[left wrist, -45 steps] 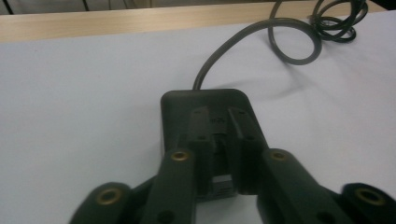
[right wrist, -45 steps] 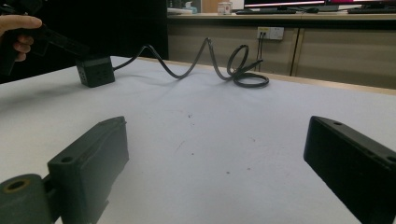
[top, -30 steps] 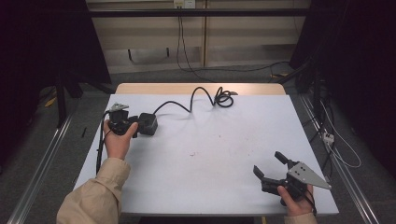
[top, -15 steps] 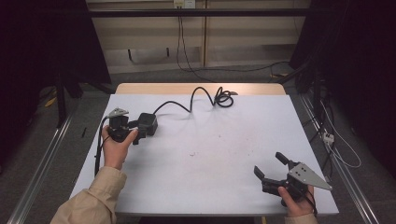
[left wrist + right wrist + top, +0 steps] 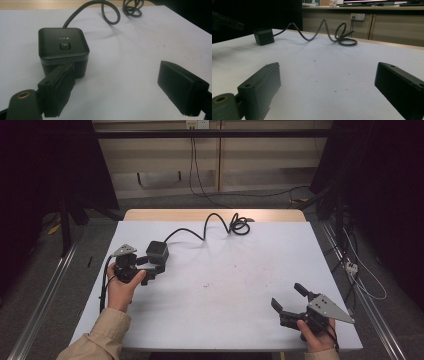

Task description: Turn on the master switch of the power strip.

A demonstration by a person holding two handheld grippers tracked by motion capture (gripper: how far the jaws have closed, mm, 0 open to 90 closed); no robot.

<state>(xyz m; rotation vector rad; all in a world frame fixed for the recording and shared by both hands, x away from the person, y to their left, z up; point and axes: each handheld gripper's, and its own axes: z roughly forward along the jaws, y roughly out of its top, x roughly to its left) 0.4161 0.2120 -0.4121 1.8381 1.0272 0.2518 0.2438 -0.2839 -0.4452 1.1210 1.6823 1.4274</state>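
Note:
A black cube-shaped power adapter (image 5: 157, 251) with a button on top (image 5: 63, 50) sits on the white table (image 5: 225, 315) at the left. Its black cable (image 5: 210, 222) curls back to a coil (image 5: 240, 225) near the far edge. My left gripper (image 5: 151, 266) stands open just in front of the cube; in the left gripper view (image 5: 117, 70) one jaw is up against the cube's near side and the other is far off to the right. My right gripper (image 5: 286, 295) rests open at the near right corner, nothing between its fingers (image 5: 328, 72). From there the cube (image 5: 263, 36) is far off.
The table's wooden far edge (image 5: 215, 214) lies behind the cable coil (image 5: 344, 37). Metal rails (image 5: 45, 290) run along both sides on the floor, and loose wires (image 5: 357, 270) lie on the right. Dark curtains flank the scene.
My left gripper has slid a little toward the near edge and now sits at the cube's front side. The cube and the right gripper have not moved.

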